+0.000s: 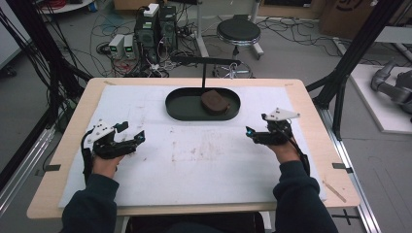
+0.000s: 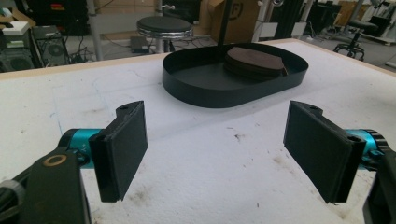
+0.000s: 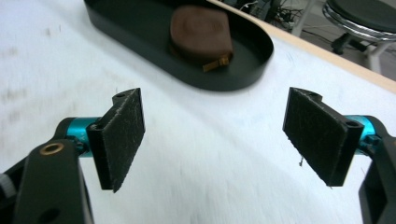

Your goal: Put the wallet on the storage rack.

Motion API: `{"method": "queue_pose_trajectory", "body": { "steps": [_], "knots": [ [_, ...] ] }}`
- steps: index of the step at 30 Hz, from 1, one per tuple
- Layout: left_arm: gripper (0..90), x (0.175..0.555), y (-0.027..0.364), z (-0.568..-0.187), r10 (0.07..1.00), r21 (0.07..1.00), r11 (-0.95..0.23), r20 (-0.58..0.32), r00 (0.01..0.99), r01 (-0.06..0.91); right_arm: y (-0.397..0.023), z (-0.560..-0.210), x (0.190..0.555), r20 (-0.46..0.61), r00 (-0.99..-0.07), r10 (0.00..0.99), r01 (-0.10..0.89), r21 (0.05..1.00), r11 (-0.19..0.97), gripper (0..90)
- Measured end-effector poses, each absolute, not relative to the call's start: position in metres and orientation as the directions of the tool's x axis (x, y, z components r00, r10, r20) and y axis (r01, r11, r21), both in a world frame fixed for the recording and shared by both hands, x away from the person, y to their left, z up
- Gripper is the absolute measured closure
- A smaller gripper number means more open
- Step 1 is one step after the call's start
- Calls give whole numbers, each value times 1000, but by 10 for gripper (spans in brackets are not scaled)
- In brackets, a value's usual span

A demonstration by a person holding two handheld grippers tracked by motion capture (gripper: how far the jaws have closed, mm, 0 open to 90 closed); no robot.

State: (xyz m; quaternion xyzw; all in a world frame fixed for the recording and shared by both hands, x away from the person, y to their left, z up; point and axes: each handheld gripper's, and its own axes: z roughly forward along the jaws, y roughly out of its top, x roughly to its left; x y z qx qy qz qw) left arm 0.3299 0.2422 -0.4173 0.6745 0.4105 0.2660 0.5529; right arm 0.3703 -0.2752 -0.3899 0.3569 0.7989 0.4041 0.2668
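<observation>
The right hand-held gripper [image 1: 259,135] stands wide, its two black pads [image 3: 125,135] far apart with nothing between them but bare white covering. It hangs just above the surface [image 1: 194,155], and the person's right hand [image 1: 284,148] grips it from behind, with the dark sleeve [image 1: 299,199] running back toward the near edge. Ahead of this gripper and a little to its left lies the dark oval tray [image 3: 140,37], clearly apart from the jaws. Inside the tray, toward the end nearer this gripper, rests a brown leather pouch [image 3: 201,35] with a small brass-coloured tab at its near side. It lies flat on the tray floor, and neither gripper touches it.

The left hand-held gripper [image 1: 130,136] is also wide and empty, with its pads [image 2: 123,149] spread over the stained white covering. It is held low over the surface, well apart from the right one, and the left hand [image 1: 104,155] is wrapped around its body. From this gripper the tray [image 2: 205,88] sits ahead and somewhat to the right, with the pouch [image 2: 254,63] at the tray's farther end. A thin black post [image 1: 203,73] rises at the far rim of the tray and carries a horizontal bar. Beyond the surface's far edge stand a round black stool [image 1: 238,31] and computer boxes [image 1: 155,26] amid tangled cables on the floor.
</observation>
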Motion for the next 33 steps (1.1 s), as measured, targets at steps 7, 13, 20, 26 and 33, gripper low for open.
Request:
{"method": "queue_pose_trajectory", "body": {
  "steps": [7,13,20,26,33],
  "knots": [
    [217,329,245,-414,862,970,-46,-83,501,240,-298,-397,352,-127,-550,825,359,856,371,210],
    [217,328,246,-414,863,969,-47,-83,498,243,-303,-400,348,-119,-537,835,372,855,361,210],
    [219,326,244,-414,859,970,-51,-79,505,239,-305,-399,344,-124,-523,843,364,862,352,211],
    [219,326,243,-414,857,970,-56,-76,510,238,-308,-399,344,-125,-515,848,368,861,350,211],
    [219,326,243,-414,856,970,-55,-77,512,238,-308,-401,345,-128,-513,849,379,853,358,211]
  ]
}}
